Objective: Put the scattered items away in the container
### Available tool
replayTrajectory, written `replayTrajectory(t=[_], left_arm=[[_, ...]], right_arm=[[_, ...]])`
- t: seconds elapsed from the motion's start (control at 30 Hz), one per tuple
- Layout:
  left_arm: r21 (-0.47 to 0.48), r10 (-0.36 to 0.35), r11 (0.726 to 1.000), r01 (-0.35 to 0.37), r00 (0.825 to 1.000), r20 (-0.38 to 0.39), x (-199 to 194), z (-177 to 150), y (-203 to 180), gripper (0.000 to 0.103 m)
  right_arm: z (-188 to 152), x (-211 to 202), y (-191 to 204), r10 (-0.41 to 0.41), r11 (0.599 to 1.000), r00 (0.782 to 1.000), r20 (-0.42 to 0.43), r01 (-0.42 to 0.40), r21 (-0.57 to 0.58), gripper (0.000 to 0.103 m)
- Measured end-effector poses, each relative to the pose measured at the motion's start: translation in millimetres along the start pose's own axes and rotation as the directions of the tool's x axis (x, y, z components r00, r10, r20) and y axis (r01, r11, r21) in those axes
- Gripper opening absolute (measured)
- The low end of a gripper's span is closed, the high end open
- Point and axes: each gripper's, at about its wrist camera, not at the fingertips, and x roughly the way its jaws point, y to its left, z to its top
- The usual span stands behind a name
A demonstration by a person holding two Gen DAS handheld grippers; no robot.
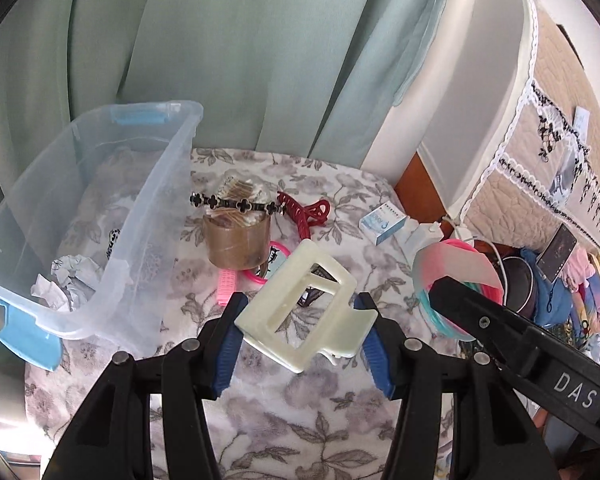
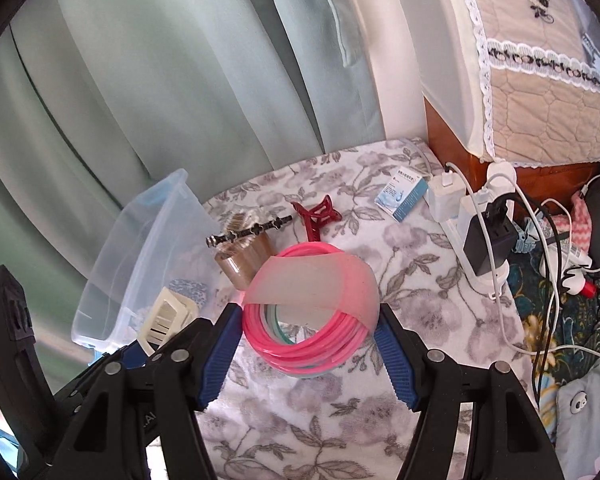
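Left wrist view, from the left: a clear bin (image 1: 100, 216) with blue latches stands on a floral blanket (image 1: 300, 412), crumpled paper (image 1: 66, 280) lying in its bottom. Just right of the bin sits a brown tub (image 1: 238, 244) with a black clover hairband (image 1: 236, 202) across its top, a pink roller (image 1: 226, 288) at its foot and a red claw clip (image 1: 304, 210) beyond it. Nearer the camera, the left gripper (image 1: 306, 344) has its blue pads pressed on both sides of a cream claw clip (image 1: 306, 312), lifted off the blanket with the jaws partly closed around it. Farther right a small blue-and-white box (image 1: 382, 220) lies near a white charger (image 1: 428, 234). Right wrist view shows the bin (image 2: 140, 256) at left with the cream clip (image 2: 166, 314) in front of it, then the right gripper (image 2: 306, 344), jaws fairly wide, clamped on a coil of pink hoops (image 2: 308, 320) wrapped in a translucent band and held above the blanket (image 2: 300, 420). Cables and a black plug (image 2: 490, 240) lie at far right.
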Motion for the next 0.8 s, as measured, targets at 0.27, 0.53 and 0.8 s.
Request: replayTrajectory(t=[0.27, 0.53, 0.8], left_arm=[[0.001, -0.019, 1.000, 0.019, 0.993, 0.115, -48.9, 23.2, 6.4, 0.056], [-0.006, -0.020, 1.000, 0.022, 0.975, 0.222, -92.6, 42.4, 18.0, 0.056], [-0.023, -0.014, 1.000, 0.022, 0.959, 0.282, -120.6, 50.3, 33.6, 0.056]], right_arm=[[14.4, -41.0, 30.4, 0.050, 0.998, 0.993, 0.110, -0.046, -0.041, 0.070], [30.3, -76.6, 62.8, 0.117, 0.991, 0.972, 0.206, -0.100, -0.091, 0.070], [36.9, -93.8, 90.8, 0.158, 0.982, 0.955, 0.251, -0.126, -0.142, 0.070]])
